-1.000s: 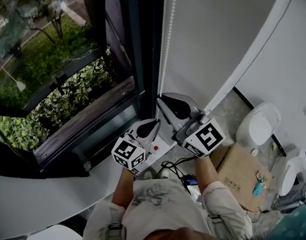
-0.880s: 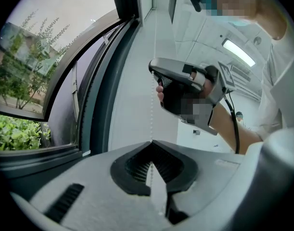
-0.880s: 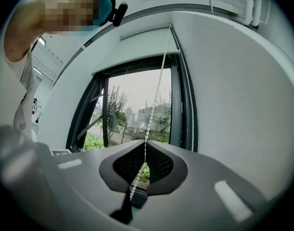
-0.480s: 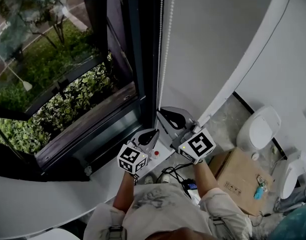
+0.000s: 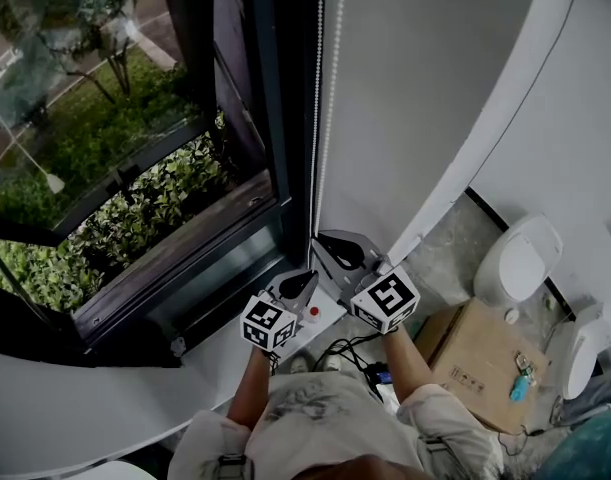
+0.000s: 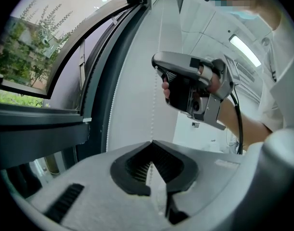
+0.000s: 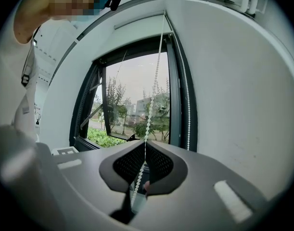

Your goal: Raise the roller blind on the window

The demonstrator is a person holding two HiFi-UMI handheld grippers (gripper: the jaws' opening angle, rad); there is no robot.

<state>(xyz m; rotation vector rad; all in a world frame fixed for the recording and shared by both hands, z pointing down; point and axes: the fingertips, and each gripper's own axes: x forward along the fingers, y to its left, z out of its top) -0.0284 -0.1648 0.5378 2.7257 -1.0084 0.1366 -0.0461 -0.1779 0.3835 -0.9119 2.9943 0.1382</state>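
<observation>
A white bead chain [image 5: 319,98] hangs in two strands beside the dark window frame [image 5: 275,118]. My right gripper [image 5: 323,241] is shut on one strand, which runs up from between its jaws as the bead chain [image 7: 154,90]. My left gripper [image 5: 309,277] sits just below and left of it, also shut on the bead chain [image 6: 153,105]. The right gripper [image 6: 185,88] hangs above the left one's jaws. The second strand [image 7: 186,95] runs free along the frame. A pale bar, seemingly the blind's bottom rail [image 7: 137,22], sits at the window's top.
The window sash [image 5: 135,148] is tilted open over green shrubs. A white sill [image 5: 95,408] curves below it. On the floor to the right are a cardboard box [image 5: 480,353], a white round device [image 5: 520,258] and black cables [image 5: 360,353].
Both grippers have come straight down along the chain, staying shut on it, the right one still above the left. The head view has shifted slightly with them.
</observation>
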